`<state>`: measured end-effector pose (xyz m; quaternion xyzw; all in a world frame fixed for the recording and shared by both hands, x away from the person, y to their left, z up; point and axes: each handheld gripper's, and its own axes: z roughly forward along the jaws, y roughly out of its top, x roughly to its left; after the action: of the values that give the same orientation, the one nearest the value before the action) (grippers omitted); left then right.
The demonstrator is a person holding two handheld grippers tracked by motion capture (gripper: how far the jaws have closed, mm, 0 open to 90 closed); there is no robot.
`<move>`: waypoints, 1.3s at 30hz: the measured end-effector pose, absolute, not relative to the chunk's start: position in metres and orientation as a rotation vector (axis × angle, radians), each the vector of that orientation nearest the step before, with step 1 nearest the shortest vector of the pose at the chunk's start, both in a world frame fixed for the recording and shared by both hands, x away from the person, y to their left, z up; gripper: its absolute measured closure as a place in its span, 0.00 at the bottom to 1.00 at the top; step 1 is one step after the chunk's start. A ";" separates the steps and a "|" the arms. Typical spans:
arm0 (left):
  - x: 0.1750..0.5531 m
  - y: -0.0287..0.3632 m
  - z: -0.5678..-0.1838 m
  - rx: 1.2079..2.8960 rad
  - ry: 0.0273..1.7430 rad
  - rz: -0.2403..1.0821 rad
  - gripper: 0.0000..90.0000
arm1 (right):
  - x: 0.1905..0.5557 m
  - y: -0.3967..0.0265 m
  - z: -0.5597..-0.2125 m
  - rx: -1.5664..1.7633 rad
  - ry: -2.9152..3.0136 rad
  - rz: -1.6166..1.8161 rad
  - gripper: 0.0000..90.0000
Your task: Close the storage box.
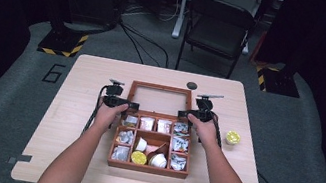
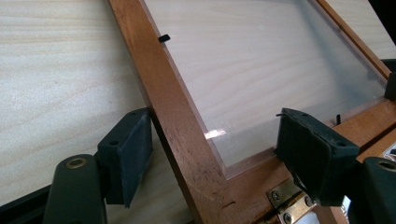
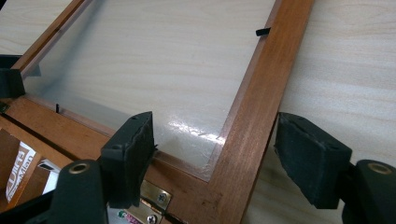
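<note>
Two tongs of mine, left gripper and right gripper, flank the glass lid lying flat open at the high view's centre, behind the wooden box, whose compartments hold sachets, creamer cups and a yellow cup. In the left gripper view my jaws straddle the lid's frame rail, parted, only the left pad touching. In the right gripper view they stand wide and clear of the rail; I judge the lid released, so withdrawing comes next.

A wooden box with many small compartments is being kept open on the table; packets and small cups are being held inside. Its hinged lid, a brown wooden frame around a clear pane, is being laid flat behind the box.
</note>
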<state>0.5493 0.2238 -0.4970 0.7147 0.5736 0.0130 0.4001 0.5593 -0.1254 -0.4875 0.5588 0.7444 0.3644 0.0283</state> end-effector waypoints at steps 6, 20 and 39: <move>0.552 0.224 -0.500 1.789 1.446 0.019 0.28 | 0.562 -0.124 -0.490 1.788 2.286 1.162 0.30; 0.555 0.224 -0.501 1.757 1.469 -0.002 0.29 | 0.565 -0.124 -0.492 1.842 2.264 1.201 0.31; 0.550 0.224 -0.473 1.763 1.421 0.100 0.36 | 0.556 -0.127 -0.470 1.708 2.205 1.286 0.33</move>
<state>0.5495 0.2238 -0.4731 0.7045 0.5679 0.0400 0.4237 0.5562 -0.1265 -0.4697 0.5558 0.7174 0.4186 0.0353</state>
